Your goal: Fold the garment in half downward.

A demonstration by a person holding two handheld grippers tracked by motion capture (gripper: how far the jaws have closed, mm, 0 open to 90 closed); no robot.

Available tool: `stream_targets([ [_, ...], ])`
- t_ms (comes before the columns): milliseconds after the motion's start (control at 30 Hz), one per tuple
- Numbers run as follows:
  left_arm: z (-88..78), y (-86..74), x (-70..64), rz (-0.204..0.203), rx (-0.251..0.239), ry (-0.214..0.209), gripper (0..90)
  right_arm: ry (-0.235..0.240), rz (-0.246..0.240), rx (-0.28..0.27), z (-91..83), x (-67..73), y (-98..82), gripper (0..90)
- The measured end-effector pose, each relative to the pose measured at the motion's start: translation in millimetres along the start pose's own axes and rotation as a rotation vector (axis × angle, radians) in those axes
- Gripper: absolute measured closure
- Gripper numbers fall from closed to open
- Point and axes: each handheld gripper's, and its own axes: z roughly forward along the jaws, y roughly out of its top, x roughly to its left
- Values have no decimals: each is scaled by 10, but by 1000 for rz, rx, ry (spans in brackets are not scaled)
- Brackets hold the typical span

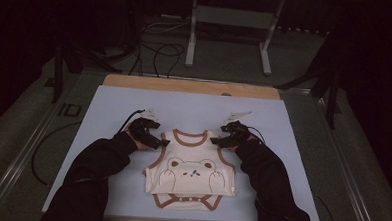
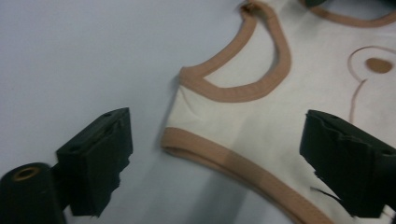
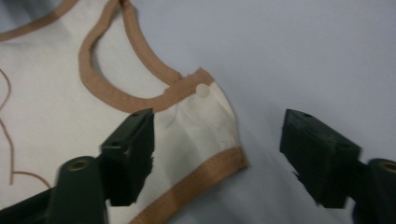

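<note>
Two claws were mine, the left gripper [image 1: 155, 137] and the right gripper [image 1: 222, 138], both gaping wide and holding nothing. Each straddled a shoulder corner of the baby bodysuit [image 1: 191, 166], which lay flat on the pale blue mat [image 1: 109, 106]. I judged that closing too shallowly might pinch one fabric layer only, or drag the cloth askew.

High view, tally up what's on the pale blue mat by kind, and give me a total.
Cream sleeveless baby bodysuit with brown trim and a bear print: 1
Black two-jaw grippers, the left gripper and the right gripper, one at each shoulder of the bodysuit: 2
Total on the pale blue mat: 3
</note>
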Motion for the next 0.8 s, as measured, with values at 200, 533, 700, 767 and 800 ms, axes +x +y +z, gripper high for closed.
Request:
stream_targets([
  [200, 95, -5, 30, 10, 41, 13, 161, -6, -3, 27, 28, -62, -3, 364],
  [533, 206, -3, 49, 46, 65, 53, 364, -10, -22, 53, 96, -78, -4, 435],
  [700, 223, 10, 35, 51, 70, 53, 441, -22, -43, 63, 97, -63, 4, 480],
  [767, 228, 19, 20, 52, 71, 52, 477, -22, -46, 62, 95, -51, 3, 510],
  [800, 230, 24, 15, 60, 75, 52, 508, -16, -46, 61, 94, -41, 2, 536],
])
